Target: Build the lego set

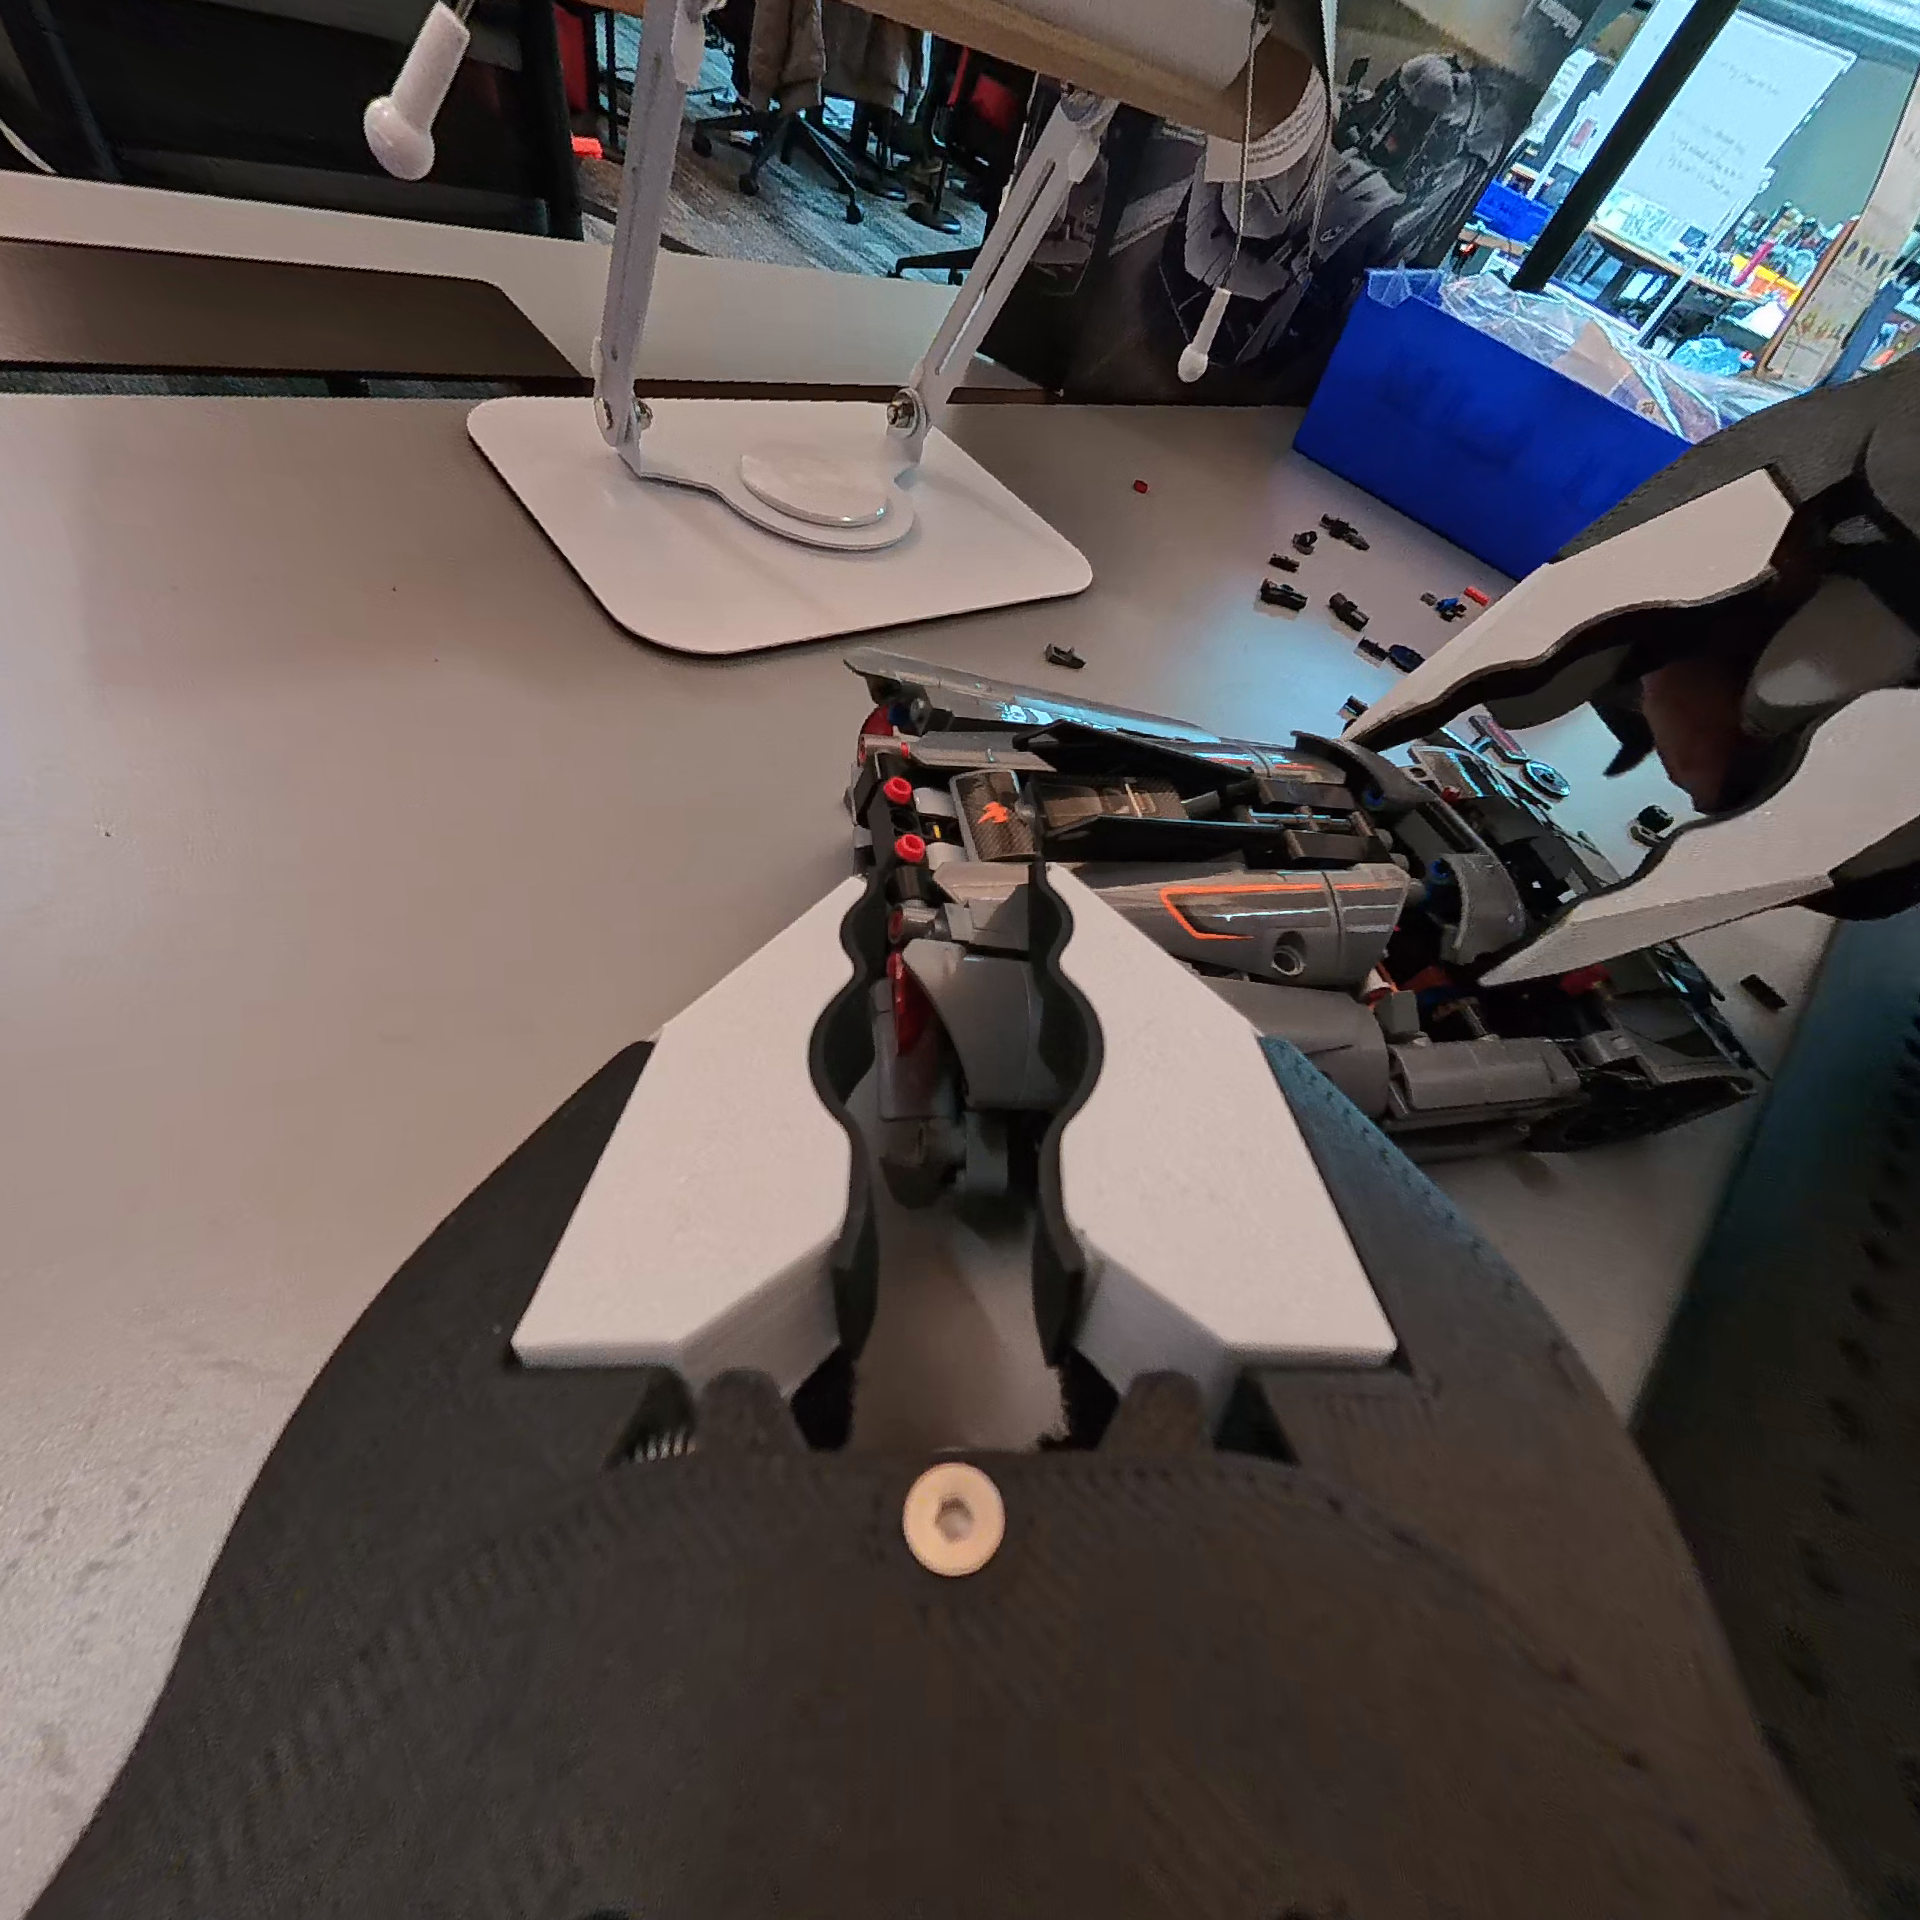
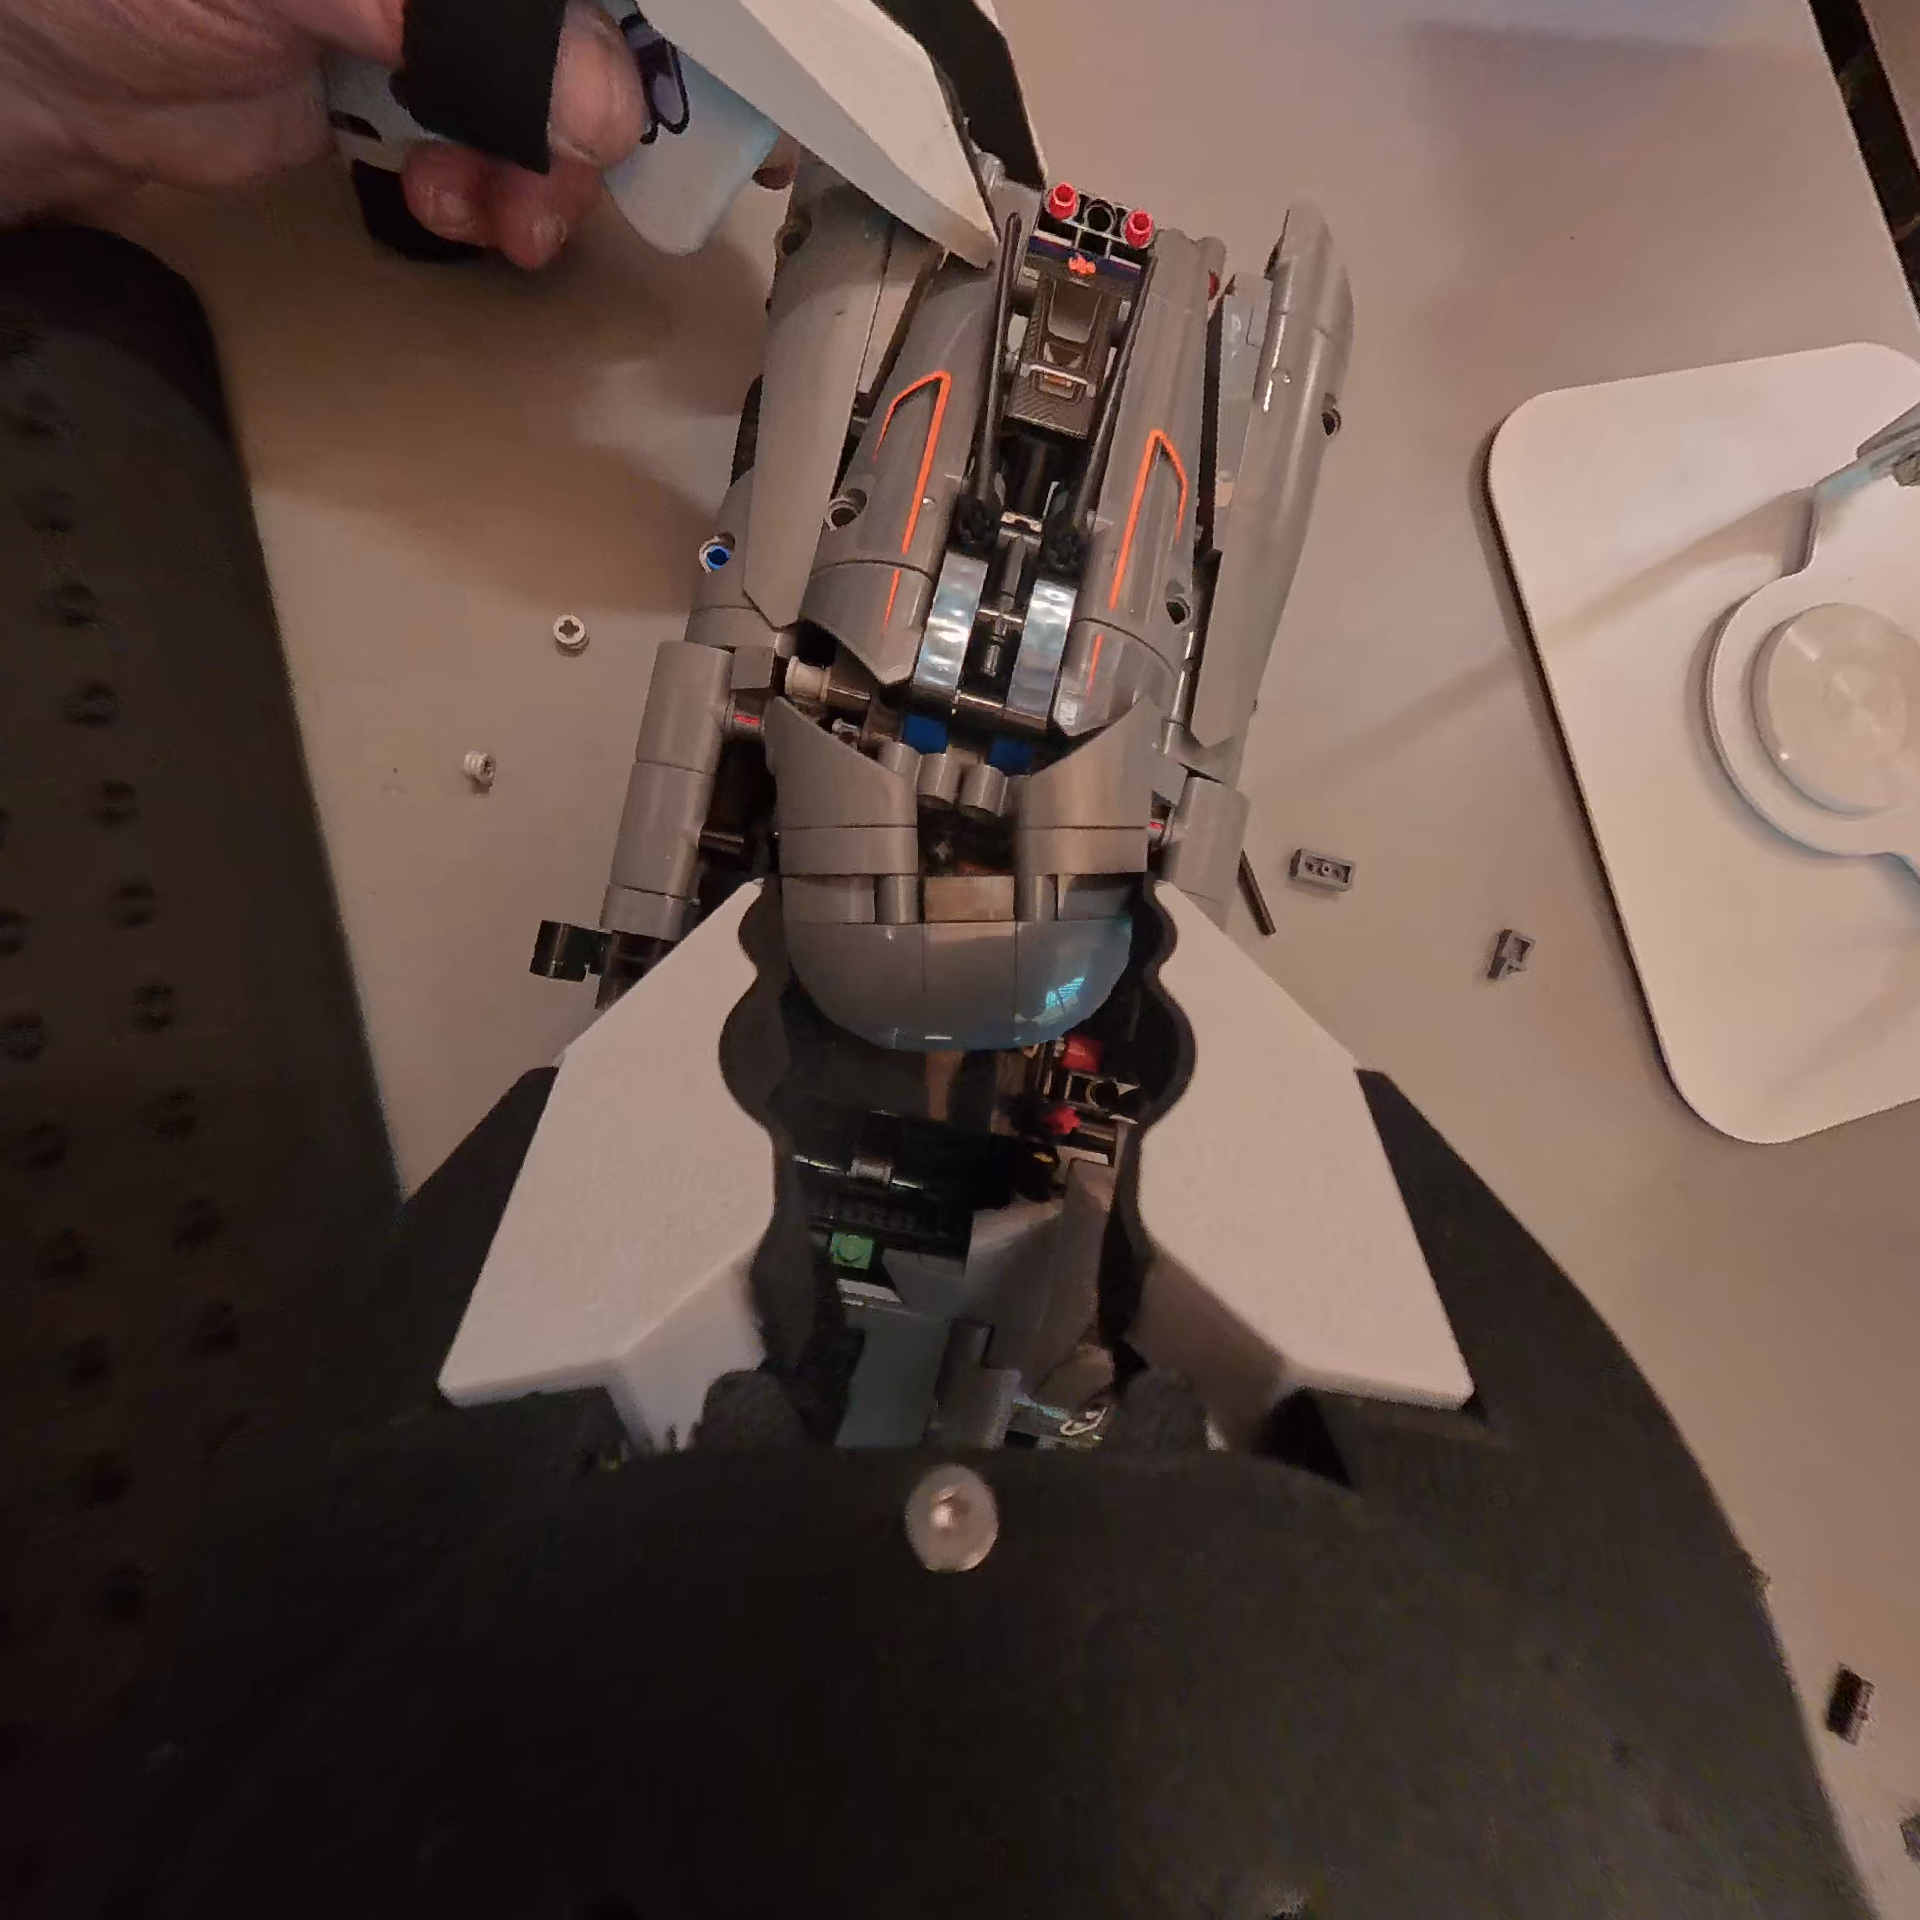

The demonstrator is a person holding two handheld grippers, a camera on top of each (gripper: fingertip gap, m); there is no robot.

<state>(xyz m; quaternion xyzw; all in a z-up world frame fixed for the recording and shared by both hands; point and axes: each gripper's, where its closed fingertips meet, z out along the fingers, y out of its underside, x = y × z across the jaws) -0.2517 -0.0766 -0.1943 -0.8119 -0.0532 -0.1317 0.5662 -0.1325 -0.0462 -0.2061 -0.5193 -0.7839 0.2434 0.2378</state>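
A grey lego car (image 1: 1195,894) with orange stripes and red pins lies on the pale table. In the left wrist view my left gripper (image 1: 951,935) is closed around the car's rear corner, a grey fender with a red light. My right gripper (image 1: 1423,852) reaches in from the right and spans the car's front part. In the right wrist view the lego car (image 2: 997,540) runs away from me, and my right gripper (image 2: 951,894) clamps the rounded grey nose between its white fingers. The left gripper's finger (image 2: 883,114) touches the far end, held by a hand (image 2: 208,94).
A white stand base (image 1: 779,520) sits behind the car and also shows in the right wrist view (image 2: 1714,727). A blue bin (image 1: 1455,416) stands at the back right. Small loose pieces (image 1: 1340,603) (image 2: 1320,868) lie around the car. A dark perforated mat (image 2: 104,727) lies alongside. Spacing between my two grippers at the tips: around 12 cm.
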